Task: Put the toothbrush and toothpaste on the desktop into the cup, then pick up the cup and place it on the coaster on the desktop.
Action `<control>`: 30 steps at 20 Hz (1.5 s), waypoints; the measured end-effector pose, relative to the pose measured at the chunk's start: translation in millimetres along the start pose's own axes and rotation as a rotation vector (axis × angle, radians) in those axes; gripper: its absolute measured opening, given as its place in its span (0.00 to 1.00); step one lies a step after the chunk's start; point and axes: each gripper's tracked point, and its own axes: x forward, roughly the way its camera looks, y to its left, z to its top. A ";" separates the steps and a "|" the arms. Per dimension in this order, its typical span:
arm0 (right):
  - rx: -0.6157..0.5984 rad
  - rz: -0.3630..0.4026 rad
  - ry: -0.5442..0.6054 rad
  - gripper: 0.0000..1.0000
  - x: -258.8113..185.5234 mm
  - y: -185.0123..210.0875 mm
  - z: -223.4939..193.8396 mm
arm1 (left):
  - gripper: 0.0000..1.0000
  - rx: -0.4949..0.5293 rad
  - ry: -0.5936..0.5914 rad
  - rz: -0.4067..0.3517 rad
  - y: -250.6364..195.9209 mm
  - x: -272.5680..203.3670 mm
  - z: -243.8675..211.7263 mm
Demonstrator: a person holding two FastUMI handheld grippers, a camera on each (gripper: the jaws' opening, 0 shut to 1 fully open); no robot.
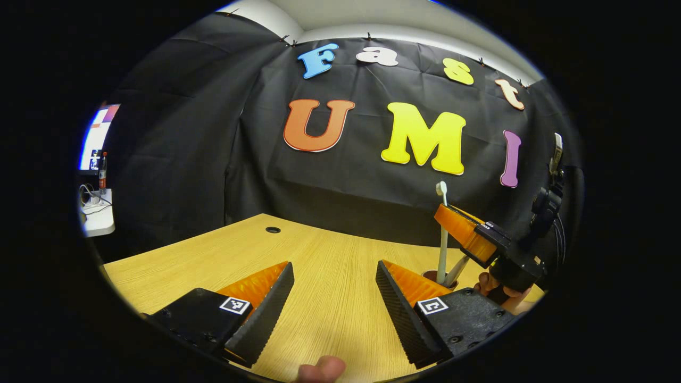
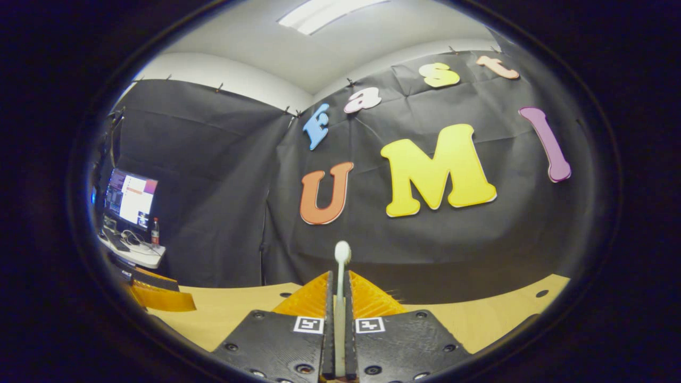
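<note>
While right tool [image 2: 337, 298] clamps toothbrush [image 2: 341, 266] between both fingers, brush stands upright, head up, lower end at cup [image 1: 439, 277] mouth. Something pale leans inside cup beside brush, maybe toothpaste, can't confirm. Cup sits on tabletop [image 1: 330, 266] near right edge of left gripper view. Left tool [image 1: 334, 298] spread wide, holding nothing, low over tabletop. Judgement: keep brush vertical, handle centred inside rim, lower until it bottoms, then release gently so cup won't tip. Coaster position: can't tell.
</note>
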 end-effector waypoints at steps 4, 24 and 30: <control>0.031 -0.027 -0.013 0.09 -10.0 -15.6 6.3 | 0.98 0.001 0.003 -0.001 -4.7 1.0 -0.2; -0.141 -0.117 0.107 0.96 -183.5 -76.5 46.1 | 0.98 0.204 0.045 -0.160 -113.7 -8.3 102.1; 0.019 -0.201 0.256 0.95 -327.5 -116.7 27.7 | 0.97 0.437 0.234 -0.218 -165.7 35.4 137.3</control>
